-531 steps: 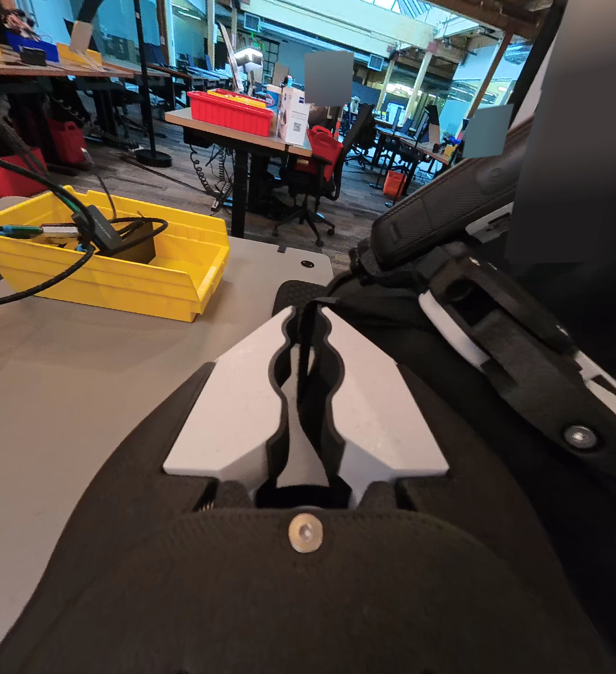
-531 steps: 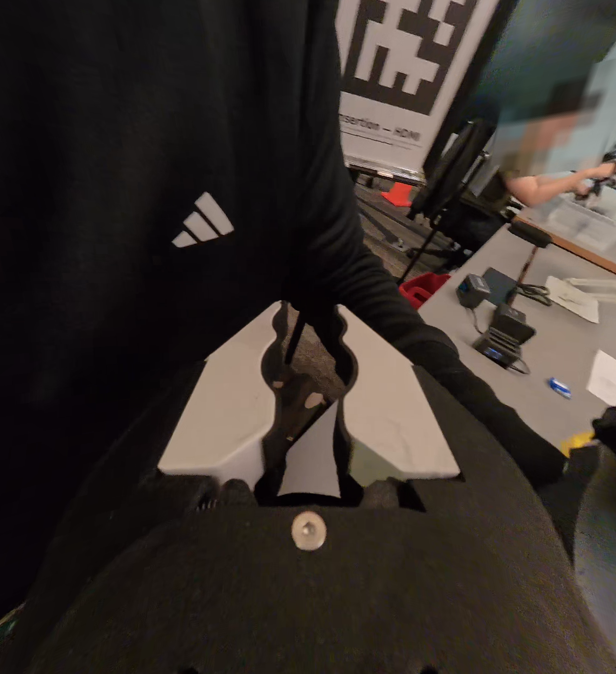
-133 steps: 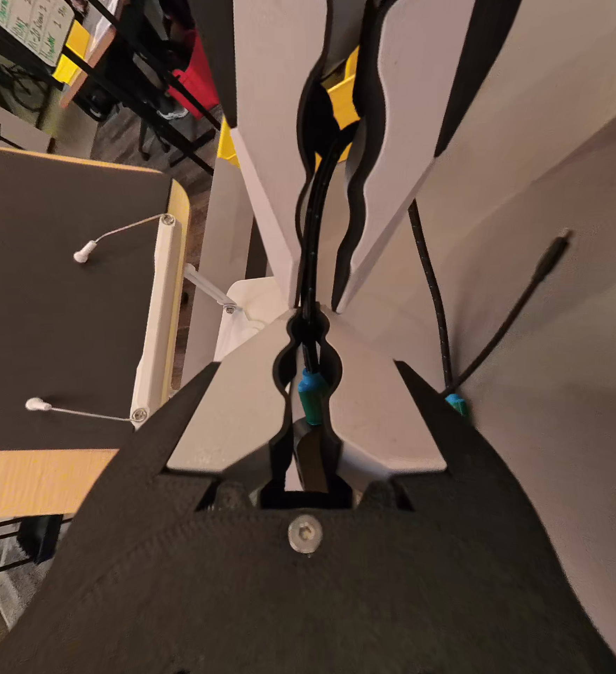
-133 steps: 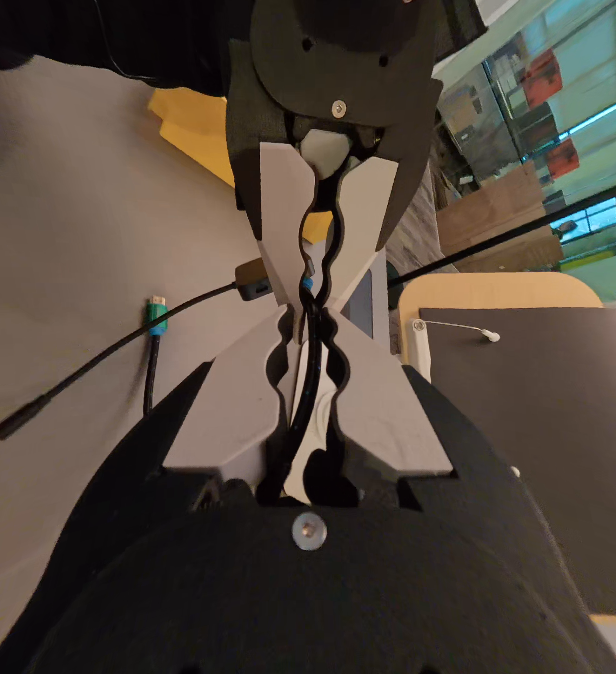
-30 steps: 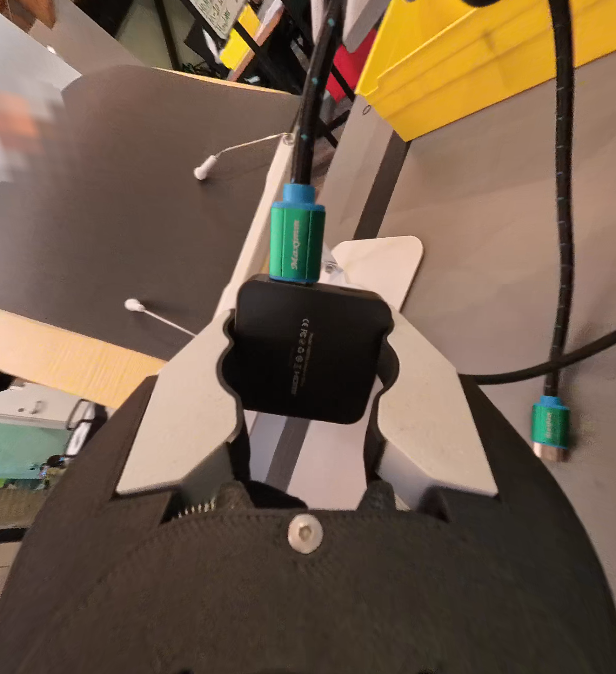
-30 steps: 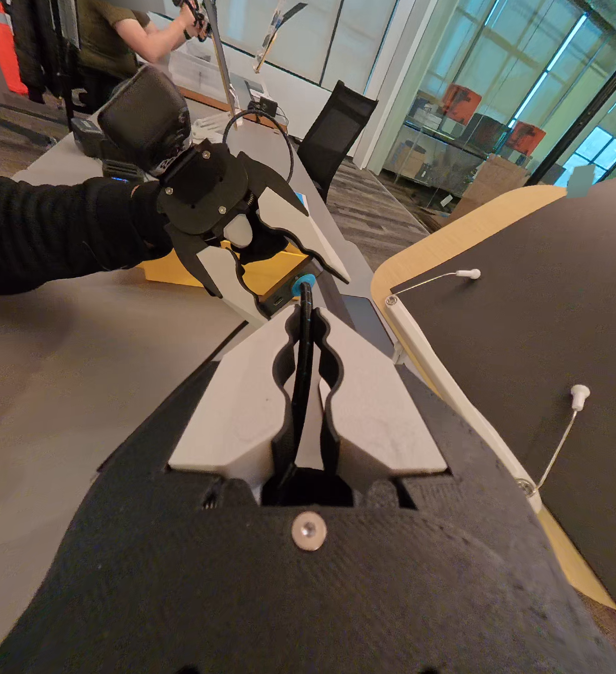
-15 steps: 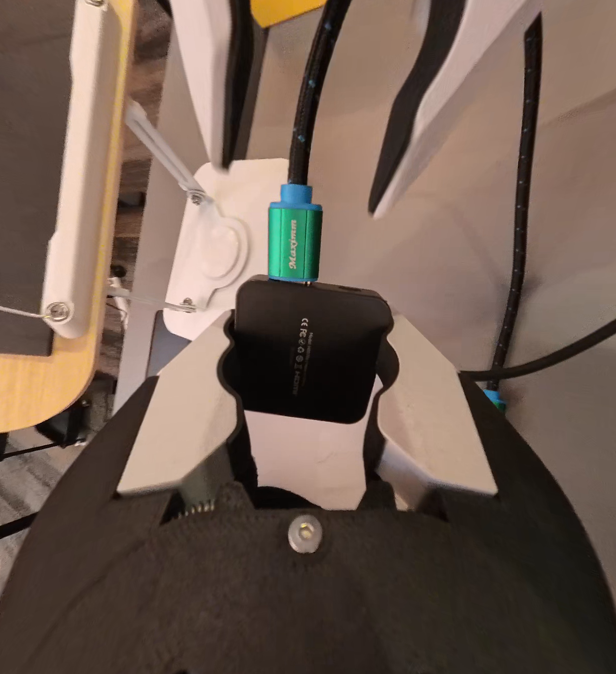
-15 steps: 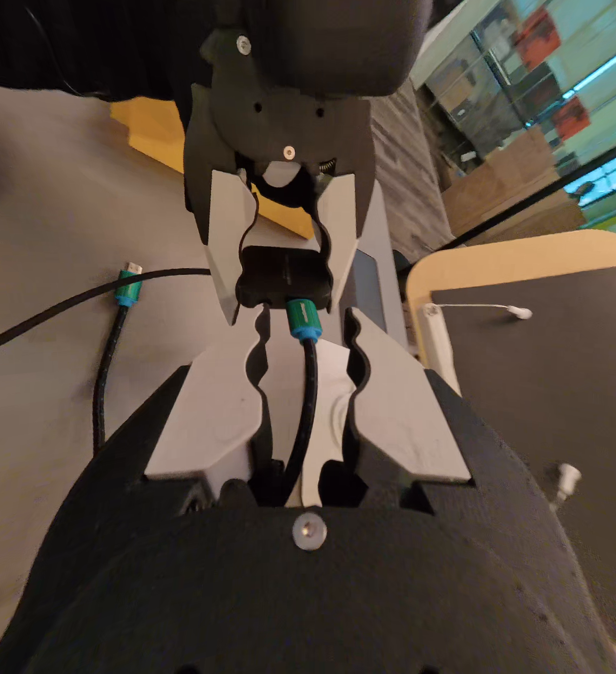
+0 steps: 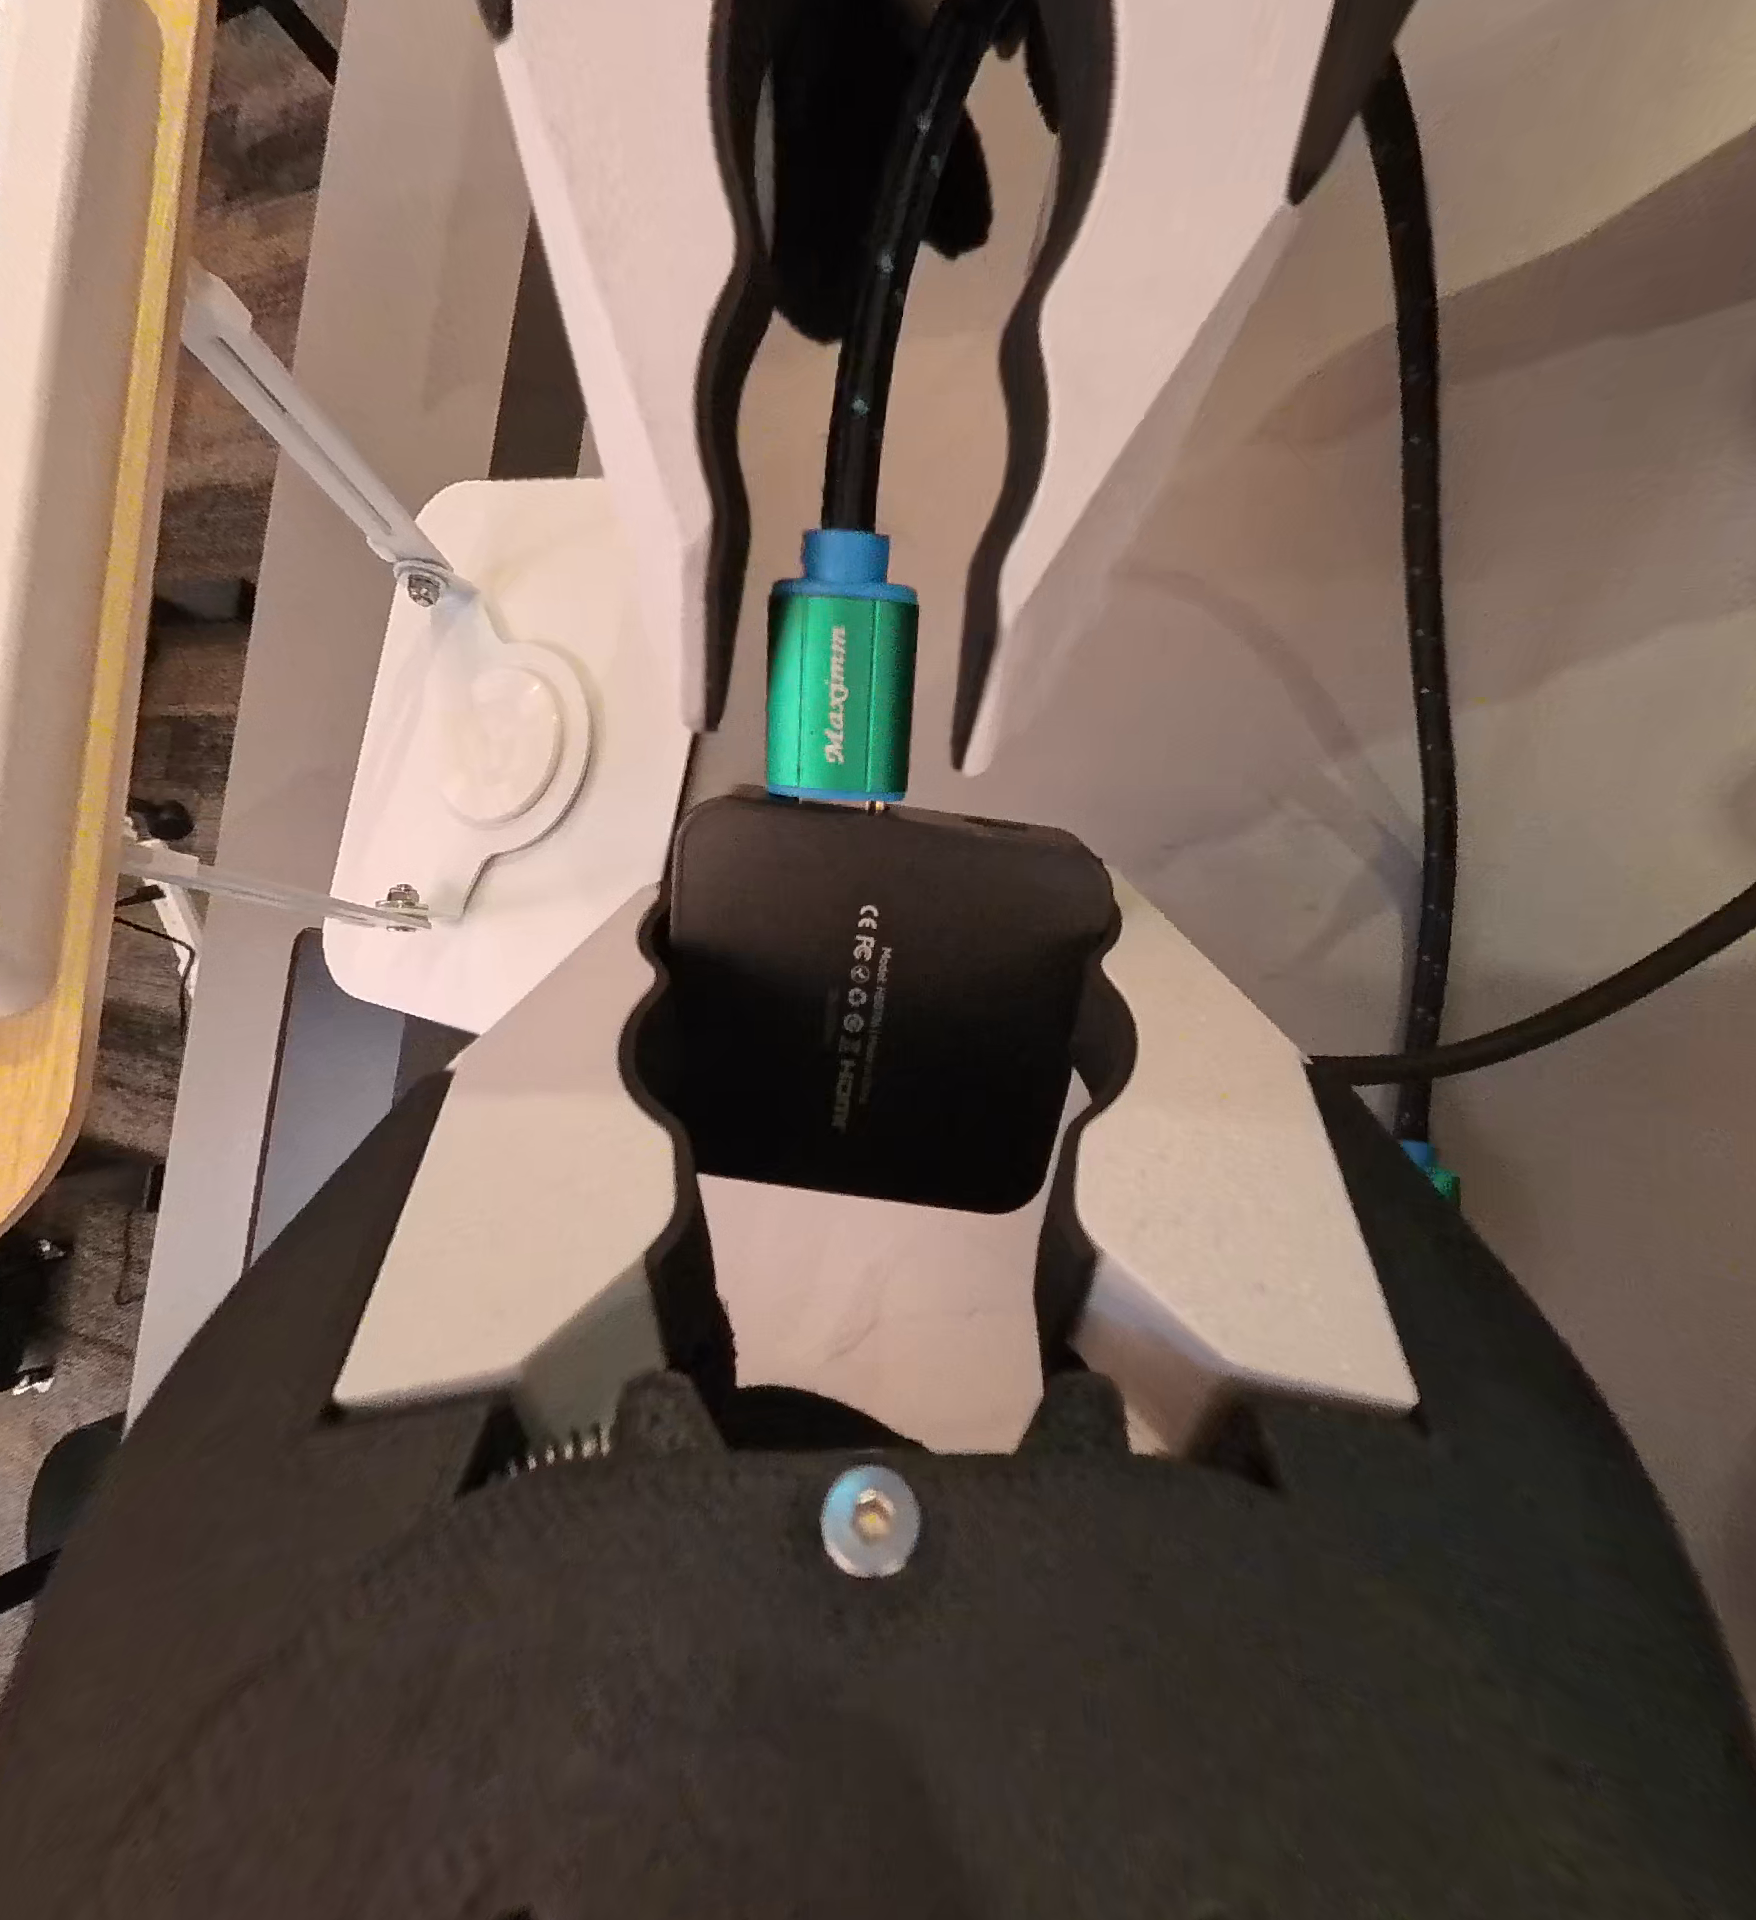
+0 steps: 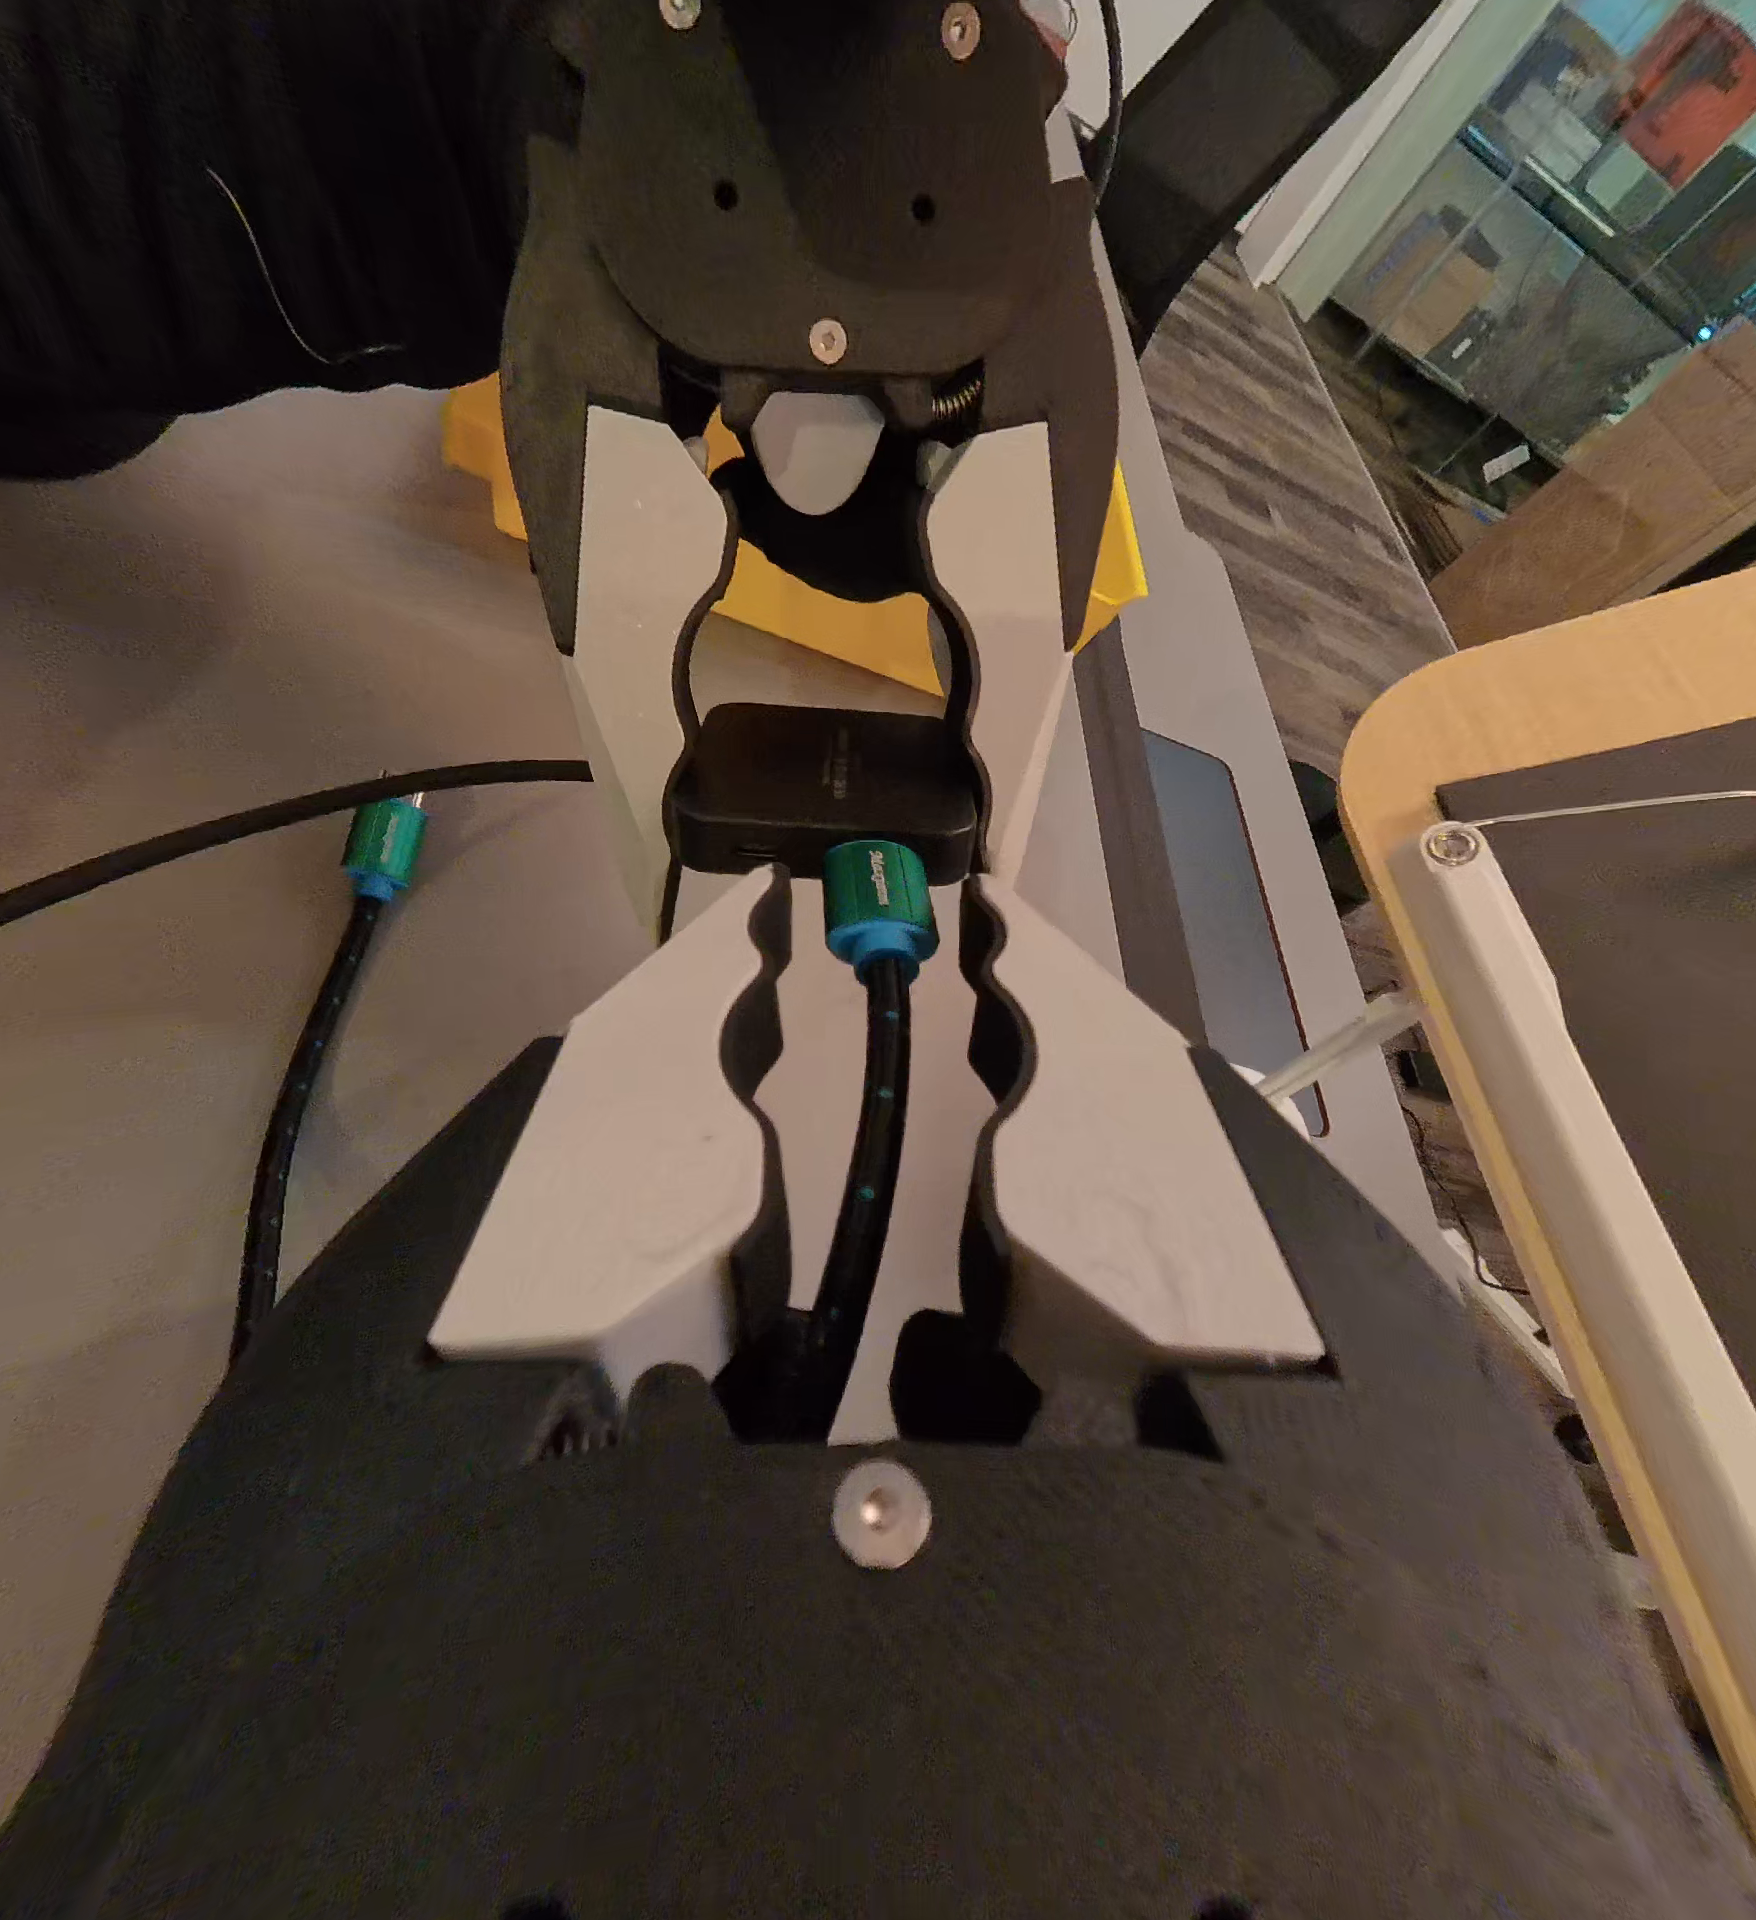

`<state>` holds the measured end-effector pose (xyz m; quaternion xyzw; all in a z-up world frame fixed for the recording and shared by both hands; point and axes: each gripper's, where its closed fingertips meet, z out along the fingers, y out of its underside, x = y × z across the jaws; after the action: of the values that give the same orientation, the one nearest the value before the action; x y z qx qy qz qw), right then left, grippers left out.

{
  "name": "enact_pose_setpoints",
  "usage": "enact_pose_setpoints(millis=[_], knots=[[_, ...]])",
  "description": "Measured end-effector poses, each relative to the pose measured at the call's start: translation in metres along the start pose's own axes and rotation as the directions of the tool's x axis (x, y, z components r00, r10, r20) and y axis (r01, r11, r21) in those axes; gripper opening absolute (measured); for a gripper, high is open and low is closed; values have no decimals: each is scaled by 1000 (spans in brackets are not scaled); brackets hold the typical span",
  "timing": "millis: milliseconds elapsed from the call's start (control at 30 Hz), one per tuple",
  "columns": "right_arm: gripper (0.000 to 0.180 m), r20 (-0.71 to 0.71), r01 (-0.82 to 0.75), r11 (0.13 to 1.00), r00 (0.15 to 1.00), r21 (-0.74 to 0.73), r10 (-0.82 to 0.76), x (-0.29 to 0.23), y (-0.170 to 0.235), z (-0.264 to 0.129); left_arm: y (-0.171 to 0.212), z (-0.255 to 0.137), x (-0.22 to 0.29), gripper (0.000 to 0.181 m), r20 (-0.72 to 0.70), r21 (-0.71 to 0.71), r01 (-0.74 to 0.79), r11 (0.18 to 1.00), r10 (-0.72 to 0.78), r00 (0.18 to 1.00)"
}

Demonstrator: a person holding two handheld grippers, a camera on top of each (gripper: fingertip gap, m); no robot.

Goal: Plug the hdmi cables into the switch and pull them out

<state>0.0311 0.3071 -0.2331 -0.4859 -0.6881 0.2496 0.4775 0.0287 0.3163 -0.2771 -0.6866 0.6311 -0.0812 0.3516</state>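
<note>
Gripping the small black square switch [image 9: 879, 1013], the left gripper [image 9: 879, 1049] keeps firm; the right gripper [image 10: 869, 997] has spread its jaws, releasing the seated green metal plug [image 9: 841, 698]; first insertion seems done.

Wrist cameras face each other, close, angled down; both share switch [image 9: 879, 1013] [image 10: 824, 795].

Pale script lettering on green plug [image 9: 838, 709] ahead of left gripper [image 9: 879, 925]; small pale markings on black switch [image 9: 879, 1039] clamped between its fingers
</note>
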Motion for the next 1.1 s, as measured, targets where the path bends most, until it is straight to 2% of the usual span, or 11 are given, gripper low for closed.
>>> enact_pose_setpoints(millis=[167, 433, 767, 1100], knots=[[23, 27, -54, 998, 998, 12, 53, -1, 5, 1, -1, -1, -1, 74, 15, -4, -13, 1000, 13, 1000], [19, 44, -113, 980, 993, 163, 107, 3, -6, -4, -5, -3, -2, 74, 25, 25, -26, 999, 25, 999], [22, 50, -106, 980, 994, 170, 99, 2, -5, -6, -8, -2, -4, 74, 42, 43, -48, 998, 46, 998], [19, 23, -62, 991, 998, 118, 59, 3, 3, -6, -8, 2, -4, 74, 45, 43, -57, 997, 55, 997]])
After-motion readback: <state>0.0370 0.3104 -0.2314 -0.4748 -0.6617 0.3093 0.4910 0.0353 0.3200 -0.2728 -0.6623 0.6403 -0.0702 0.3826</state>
